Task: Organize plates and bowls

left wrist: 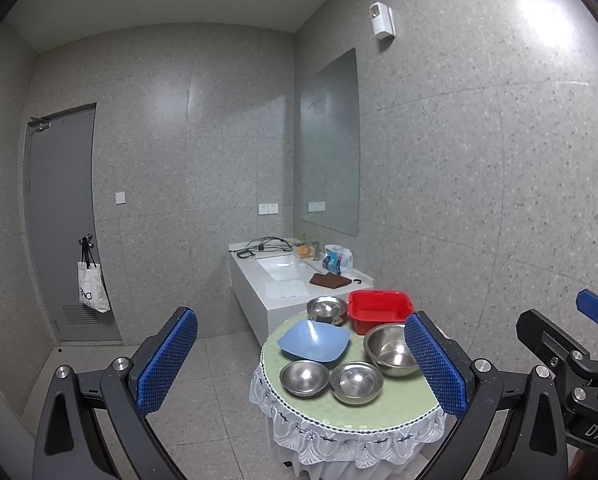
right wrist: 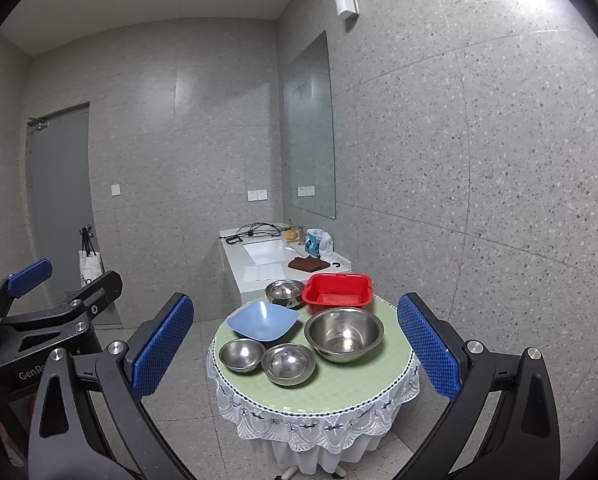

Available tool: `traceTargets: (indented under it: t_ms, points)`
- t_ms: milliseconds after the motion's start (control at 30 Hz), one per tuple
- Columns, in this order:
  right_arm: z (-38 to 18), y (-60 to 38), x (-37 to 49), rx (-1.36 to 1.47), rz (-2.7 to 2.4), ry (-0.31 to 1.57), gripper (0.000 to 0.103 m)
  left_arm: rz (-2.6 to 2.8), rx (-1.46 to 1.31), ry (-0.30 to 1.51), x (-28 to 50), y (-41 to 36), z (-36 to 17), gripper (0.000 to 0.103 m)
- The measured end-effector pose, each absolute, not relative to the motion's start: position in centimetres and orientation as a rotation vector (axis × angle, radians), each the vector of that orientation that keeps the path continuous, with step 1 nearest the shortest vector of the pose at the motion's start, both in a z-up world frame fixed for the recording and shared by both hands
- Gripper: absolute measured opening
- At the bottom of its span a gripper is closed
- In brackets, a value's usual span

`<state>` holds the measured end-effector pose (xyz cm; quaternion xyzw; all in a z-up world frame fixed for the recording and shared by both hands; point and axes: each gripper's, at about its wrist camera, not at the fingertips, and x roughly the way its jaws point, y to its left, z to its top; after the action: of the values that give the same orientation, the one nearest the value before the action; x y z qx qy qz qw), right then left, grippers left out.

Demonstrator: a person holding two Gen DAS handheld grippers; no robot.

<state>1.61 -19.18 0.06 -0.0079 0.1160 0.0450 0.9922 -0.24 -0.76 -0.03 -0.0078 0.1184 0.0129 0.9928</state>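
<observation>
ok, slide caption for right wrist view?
Open right gripper faces round table holding steel bowls, blue bowl, red basin.

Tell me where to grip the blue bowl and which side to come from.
Grip the blue bowl by its thin flared rim at the near-left corner, one finger inside and one outside. That corner overhangs bare tablecloth, while steel bowls crowd the front and right. Probably easiest with the left tongs, open, coming from above left.

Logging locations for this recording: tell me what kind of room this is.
Most likely a washroom or utility room: a white sink counter with a faucet under a wall mirror, and speckled tile walls. The small round table of bowls looks brought in for the task.
</observation>
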Motion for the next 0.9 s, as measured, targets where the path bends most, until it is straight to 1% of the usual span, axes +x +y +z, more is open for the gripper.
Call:
traceTargets:
  t_ms: [900]
  points:
    - [0.19, -19.15, 1.64, -0.016, 0.094, 0.227, 0.103, 0.025, -0.013, 0.239, -0.12, -0.75, -0.18, 0.102]
